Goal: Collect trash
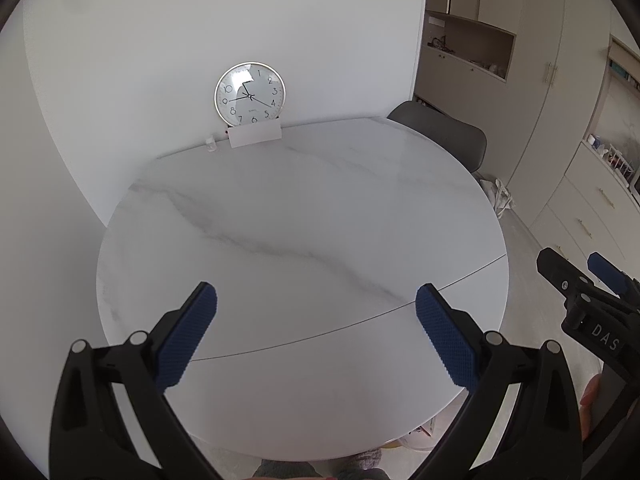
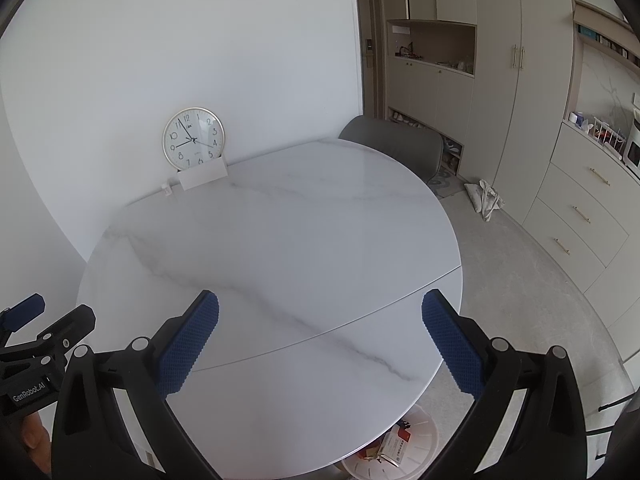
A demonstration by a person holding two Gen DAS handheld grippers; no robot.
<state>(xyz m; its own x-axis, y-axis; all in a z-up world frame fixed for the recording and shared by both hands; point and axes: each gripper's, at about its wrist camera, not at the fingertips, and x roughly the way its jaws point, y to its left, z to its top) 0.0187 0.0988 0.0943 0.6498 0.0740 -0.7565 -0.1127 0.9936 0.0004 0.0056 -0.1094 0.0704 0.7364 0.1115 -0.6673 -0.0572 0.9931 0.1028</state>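
Note:
My left gripper hangs open over the near part of a round white marble table, nothing between its blue pads. My right gripper is open too, above the table's near right side, also holding nothing. Each gripper shows at the edge of the other's view: the right gripper at the far right, the left gripper at the far left. Below the table's near edge stands a white trash bin with paper and packaging inside. A small clear item sits at the table's far edge.
A wall clock leans on the wall at the table's back, with a white card before it. A grey chair stands at the far right side. Beige cabinets and drawers line the right wall; a white bag lies on the floor.

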